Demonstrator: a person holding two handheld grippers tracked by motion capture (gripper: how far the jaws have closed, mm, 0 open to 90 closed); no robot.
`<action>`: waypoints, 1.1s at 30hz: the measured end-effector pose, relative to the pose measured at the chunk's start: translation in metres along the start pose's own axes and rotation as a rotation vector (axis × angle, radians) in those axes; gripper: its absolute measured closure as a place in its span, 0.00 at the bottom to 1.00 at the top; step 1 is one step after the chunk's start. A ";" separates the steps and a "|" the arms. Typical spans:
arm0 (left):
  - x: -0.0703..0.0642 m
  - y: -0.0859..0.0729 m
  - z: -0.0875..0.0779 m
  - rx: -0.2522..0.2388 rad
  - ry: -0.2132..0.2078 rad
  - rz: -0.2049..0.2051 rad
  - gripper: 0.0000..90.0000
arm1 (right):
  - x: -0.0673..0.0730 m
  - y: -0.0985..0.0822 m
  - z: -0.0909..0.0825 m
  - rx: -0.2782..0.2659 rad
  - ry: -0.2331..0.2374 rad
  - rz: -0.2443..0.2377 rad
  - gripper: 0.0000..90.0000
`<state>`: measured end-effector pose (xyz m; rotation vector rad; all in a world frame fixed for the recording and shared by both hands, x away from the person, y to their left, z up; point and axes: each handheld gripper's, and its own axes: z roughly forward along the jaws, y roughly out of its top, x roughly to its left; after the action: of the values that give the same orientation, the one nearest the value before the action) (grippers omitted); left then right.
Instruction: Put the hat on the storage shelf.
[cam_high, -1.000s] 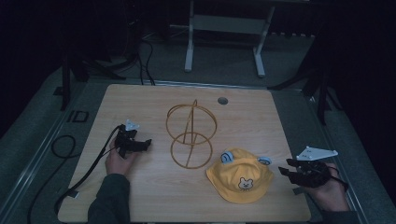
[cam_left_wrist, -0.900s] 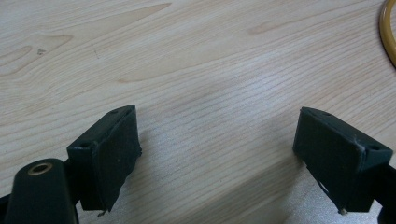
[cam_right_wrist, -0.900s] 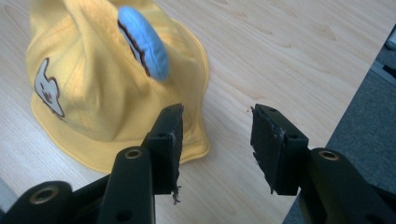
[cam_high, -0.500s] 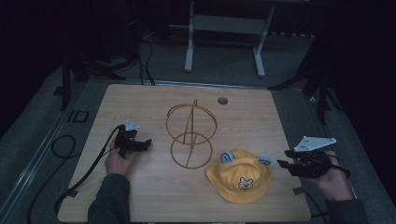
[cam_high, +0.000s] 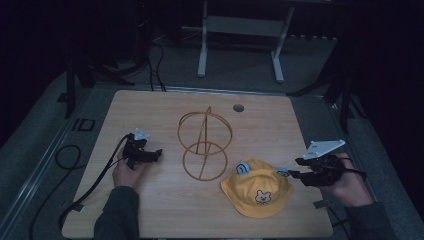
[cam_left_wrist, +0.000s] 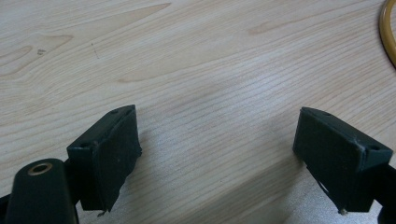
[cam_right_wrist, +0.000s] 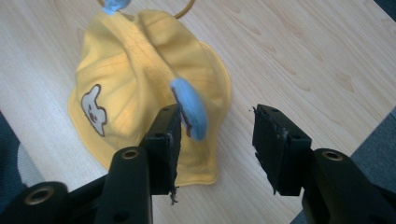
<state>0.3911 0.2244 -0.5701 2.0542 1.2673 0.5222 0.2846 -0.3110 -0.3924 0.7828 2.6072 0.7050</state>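
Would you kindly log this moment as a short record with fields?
Surface: light wooden table
Item in hand: yellow fabric bucket hat with bear patch and blue ears
Nearby: gold wire hat stand, upright, behind the hat
Right gripper: jaws just opening, blue ear between them, unpressed
Left gripper: open over bare wood

left gripper (cam_high: 159, 152) low, fingers wide apart; right gripper (cam_high: 291, 167) raised, fingers just opening, half-spread
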 end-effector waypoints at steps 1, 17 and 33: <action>0.000 0.000 0.000 0.000 0.000 0.000 0.16 | 0.001 0.002 0.000 0.004 0.002 -0.009 0.56; 0.000 0.000 0.000 0.000 0.000 0.000 0.16 | 0.012 0.036 0.010 0.080 0.053 -0.124 0.51; 0.000 0.000 0.000 0.000 0.000 0.000 0.16 | 0.022 0.055 0.026 0.143 0.099 -0.203 0.47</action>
<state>0.3912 0.2244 -0.5701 2.0541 1.2671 0.5223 0.3019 -0.2486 -0.3875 0.5219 2.8008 0.5158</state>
